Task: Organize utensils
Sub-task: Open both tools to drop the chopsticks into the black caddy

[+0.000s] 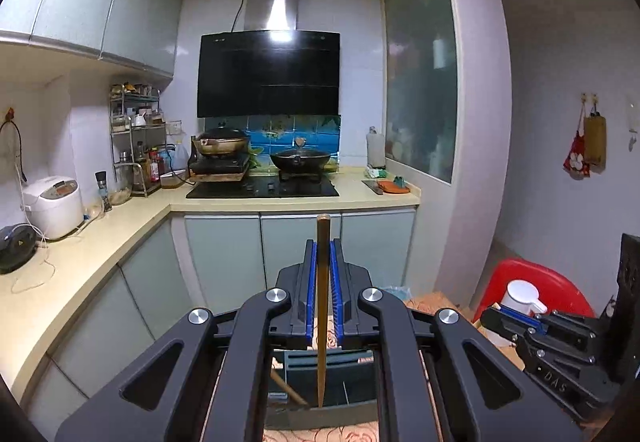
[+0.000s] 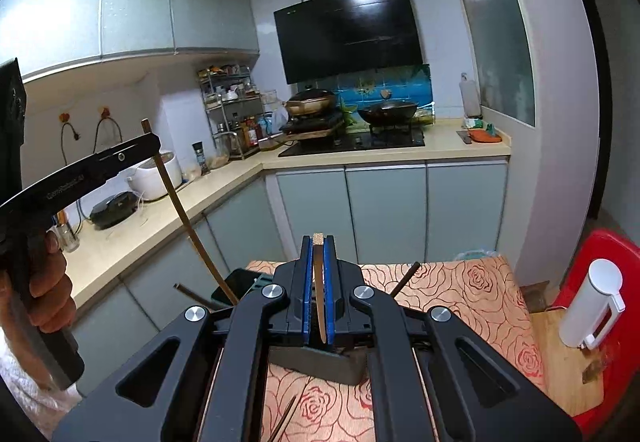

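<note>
My left gripper (image 1: 323, 254) is shut on a brown wooden chopstick (image 1: 322, 322), held upright with its lower tip inside a dark utensil holder (image 1: 320, 382) below the fingers. It also shows in the right wrist view (image 2: 152, 145), chopstick (image 2: 188, 226) slanting down to the holder. My right gripper (image 2: 319, 254) is shut on another chopstick (image 2: 319, 282), pointing down into the same dark holder (image 2: 320, 362). More chopsticks lie loose: one right of the gripper (image 2: 405, 278), one at the bottom (image 2: 285, 418), one leaning at the left (image 2: 192, 292).
The holder stands on a small table with a rose-patterned cloth (image 2: 472, 294). A white dispenser (image 2: 592, 306) sits on a wooden board beside a red stool (image 2: 612, 254). Behind are the L-shaped counter (image 1: 80, 258), the stove with pans (image 1: 300, 161) and a rice cooker (image 1: 52, 205).
</note>
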Action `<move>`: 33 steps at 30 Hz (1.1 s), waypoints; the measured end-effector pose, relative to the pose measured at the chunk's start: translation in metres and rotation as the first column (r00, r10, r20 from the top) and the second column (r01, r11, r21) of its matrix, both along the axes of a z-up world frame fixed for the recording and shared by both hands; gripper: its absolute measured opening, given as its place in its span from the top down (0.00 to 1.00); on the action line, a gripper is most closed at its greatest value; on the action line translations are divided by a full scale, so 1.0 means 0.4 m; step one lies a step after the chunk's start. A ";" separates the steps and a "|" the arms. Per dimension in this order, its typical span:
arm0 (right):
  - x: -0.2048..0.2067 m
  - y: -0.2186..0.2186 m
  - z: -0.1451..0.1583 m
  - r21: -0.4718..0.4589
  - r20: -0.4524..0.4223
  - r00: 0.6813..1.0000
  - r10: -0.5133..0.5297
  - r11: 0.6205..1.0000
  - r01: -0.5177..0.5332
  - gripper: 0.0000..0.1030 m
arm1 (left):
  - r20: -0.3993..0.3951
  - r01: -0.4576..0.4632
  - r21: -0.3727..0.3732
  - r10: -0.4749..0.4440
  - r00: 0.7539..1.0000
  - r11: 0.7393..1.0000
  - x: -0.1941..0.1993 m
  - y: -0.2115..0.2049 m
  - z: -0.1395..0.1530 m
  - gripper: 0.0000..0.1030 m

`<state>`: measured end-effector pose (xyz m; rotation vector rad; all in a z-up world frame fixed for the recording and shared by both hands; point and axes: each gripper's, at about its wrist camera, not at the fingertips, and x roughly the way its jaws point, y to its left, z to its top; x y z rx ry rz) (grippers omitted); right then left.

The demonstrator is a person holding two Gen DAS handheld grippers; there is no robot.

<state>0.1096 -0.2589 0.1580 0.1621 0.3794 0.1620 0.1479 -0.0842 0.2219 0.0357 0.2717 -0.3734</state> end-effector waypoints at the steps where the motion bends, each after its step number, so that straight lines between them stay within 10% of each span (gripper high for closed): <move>1: 0.011 -0.001 -0.002 0.003 -0.003 1.000 -0.003 1.000 0.003 0.94 | 0.000 -0.006 -0.001 0.006 1.000 1.000 0.011 -0.005 -0.004 0.94; 25: 0.129 0.029 -0.144 -0.027 -0.148 0.989 -0.004 1.000 0.000 0.91 | -0.145 -0.031 0.016 0.033 0.989 0.999 0.120 0.009 -0.212 0.92; 29: 0.124 0.026 -0.143 -0.025 -0.140 0.990 -0.019 1.000 0.016 0.73 | -0.136 -0.054 0.023 0.057 0.989 0.998 0.109 0.023 -0.212 0.55; 33: 0.119 0.023 -0.142 -0.025 -0.138 0.990 -0.021 1.000 0.018 0.72 | -0.130 -0.052 0.018 0.054 0.990 0.998 0.096 0.039 -0.205 0.48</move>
